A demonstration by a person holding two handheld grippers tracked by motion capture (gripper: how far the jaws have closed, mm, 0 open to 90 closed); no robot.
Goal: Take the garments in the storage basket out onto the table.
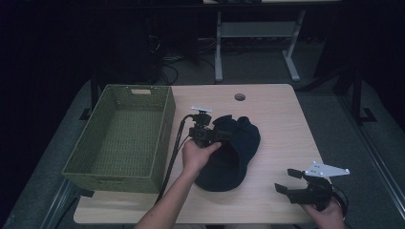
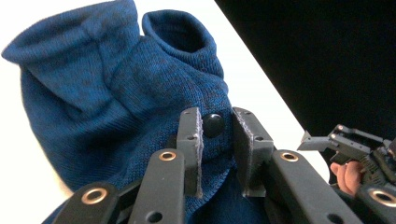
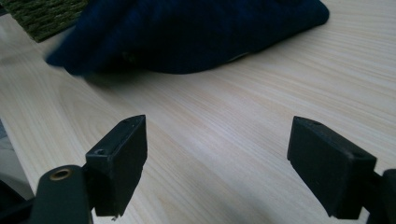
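A dark blue knit garment lies in a heap on the middle of the light wooden table. My left gripper is held by a hand at the garment's upper left side. In the left gripper view the garment has two tube-like openings and a black snap button. The left gripper is shut on a fold of this knit beside the button. My right gripper stands open near the table's front right corner. It has only bare wood between its jaws, and the garment lies ahead of it.
An empty green woven basket stands on the left part of the table, close to the garment, and its corner appears in the right gripper view. A round cable hole is near the far edge. Desk legs and cables lie beyond.
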